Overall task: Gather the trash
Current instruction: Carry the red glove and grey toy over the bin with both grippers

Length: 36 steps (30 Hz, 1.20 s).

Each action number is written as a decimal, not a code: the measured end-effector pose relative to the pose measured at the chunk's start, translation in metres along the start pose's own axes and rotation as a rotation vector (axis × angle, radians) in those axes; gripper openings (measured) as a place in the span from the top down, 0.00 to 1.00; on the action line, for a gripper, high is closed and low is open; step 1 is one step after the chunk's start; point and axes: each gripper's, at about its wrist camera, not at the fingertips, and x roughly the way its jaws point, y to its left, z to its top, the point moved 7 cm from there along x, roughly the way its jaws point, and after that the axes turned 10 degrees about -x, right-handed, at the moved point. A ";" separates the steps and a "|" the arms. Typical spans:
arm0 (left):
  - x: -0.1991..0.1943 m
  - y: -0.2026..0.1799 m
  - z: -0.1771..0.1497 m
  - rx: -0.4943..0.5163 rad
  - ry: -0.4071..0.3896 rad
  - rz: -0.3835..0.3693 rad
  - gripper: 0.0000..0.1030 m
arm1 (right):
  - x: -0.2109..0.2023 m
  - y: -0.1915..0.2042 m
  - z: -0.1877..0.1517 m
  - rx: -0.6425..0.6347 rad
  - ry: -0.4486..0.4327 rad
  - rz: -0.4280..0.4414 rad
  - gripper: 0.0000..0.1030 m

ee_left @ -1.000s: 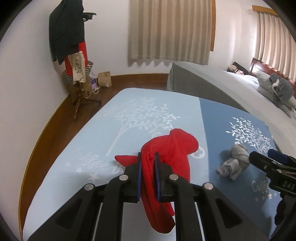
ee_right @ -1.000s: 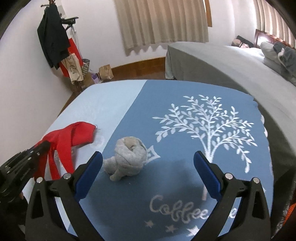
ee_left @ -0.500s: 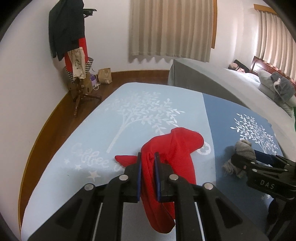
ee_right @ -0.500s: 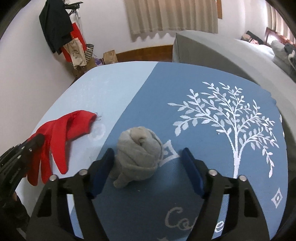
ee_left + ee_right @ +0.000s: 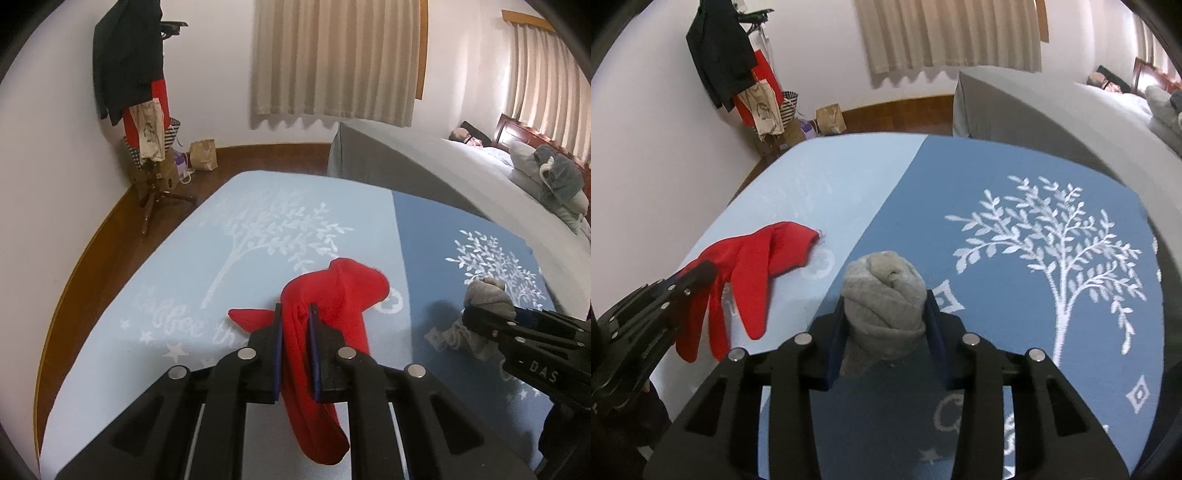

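Here each claw hides its cloth's middle: red glove [image 5: 325,295], grey bundle [image 5: 882,291].

Ahead of me white walls [image 5: 221,55] meet a wooden floor [image 5: 280,158], with beige curtains [image 5: 336,59], a loaded coat rack [image 5: 144,110], and a grey bed [image 5: 461,166] at right.

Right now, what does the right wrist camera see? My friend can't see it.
The right tongs are squeezing a rolled-up grey sock over a blue blanket with a white tree on it. To the left, the other tongs hold a red cloth.
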 end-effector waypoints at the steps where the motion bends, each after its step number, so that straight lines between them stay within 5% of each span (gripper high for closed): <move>1: -0.002 -0.002 0.001 0.002 -0.004 -0.004 0.88 | -0.005 -0.001 0.001 -0.003 -0.009 -0.005 0.64; 36: -0.123 -0.143 -0.007 0.147 -0.111 -0.272 0.88 | -0.194 -0.063 -0.037 0.099 -0.220 -0.121 0.64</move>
